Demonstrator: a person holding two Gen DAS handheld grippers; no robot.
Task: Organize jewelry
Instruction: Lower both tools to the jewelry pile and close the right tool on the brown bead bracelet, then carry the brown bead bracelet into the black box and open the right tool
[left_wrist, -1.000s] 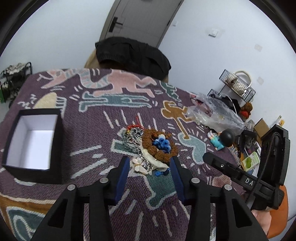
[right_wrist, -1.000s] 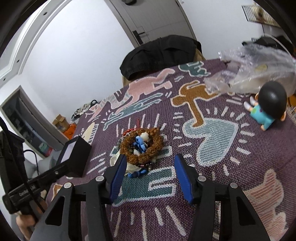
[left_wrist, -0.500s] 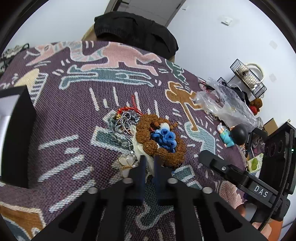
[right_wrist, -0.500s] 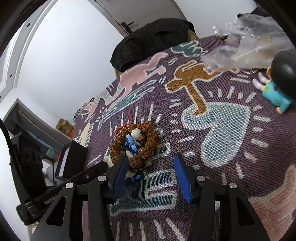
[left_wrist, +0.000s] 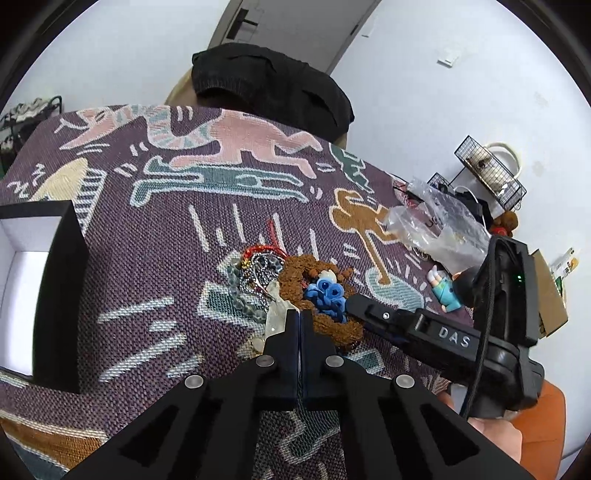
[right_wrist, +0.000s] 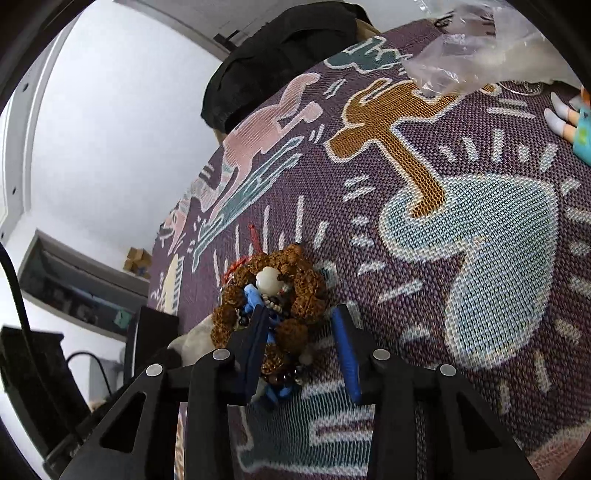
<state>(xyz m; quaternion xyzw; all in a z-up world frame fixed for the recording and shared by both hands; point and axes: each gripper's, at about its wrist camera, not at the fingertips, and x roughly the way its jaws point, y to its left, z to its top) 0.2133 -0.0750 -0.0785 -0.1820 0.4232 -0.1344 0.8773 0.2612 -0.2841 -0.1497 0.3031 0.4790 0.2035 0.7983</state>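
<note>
A jewelry pile lies mid-table on the patterned cloth (left_wrist: 147, 258): a brown rough-bead bracelet (left_wrist: 295, 273), a blue bead piece (left_wrist: 327, 293), silver chains with a grey-green strand (left_wrist: 243, 299), and a pale translucent piece (left_wrist: 277, 314). My left gripper (left_wrist: 299, 314) is shut, its tips at the pile's near edge beside the pale piece; nothing visible between the pads. My right gripper (right_wrist: 301, 314) is down over the brown bracelet (right_wrist: 291, 332) and its jaws are closing. Beads sit between them, but the right pad stands off. One of its fingers (left_wrist: 373, 312) reaches in from the right.
A black box (left_wrist: 62, 295) with a white inside stands open at the left. At the right edge lie a clear plastic bag (left_wrist: 439, 225) and a small doll (left_wrist: 445, 291). A black garment (left_wrist: 269, 81) hangs on a chair behind the table. A hand (left_wrist: 495, 435) holds the right gripper.
My left gripper closed and moved forward to the pile's edge. My right gripper rolled, came down over the brown bracelet, and its jaws narrowed around it.
</note>
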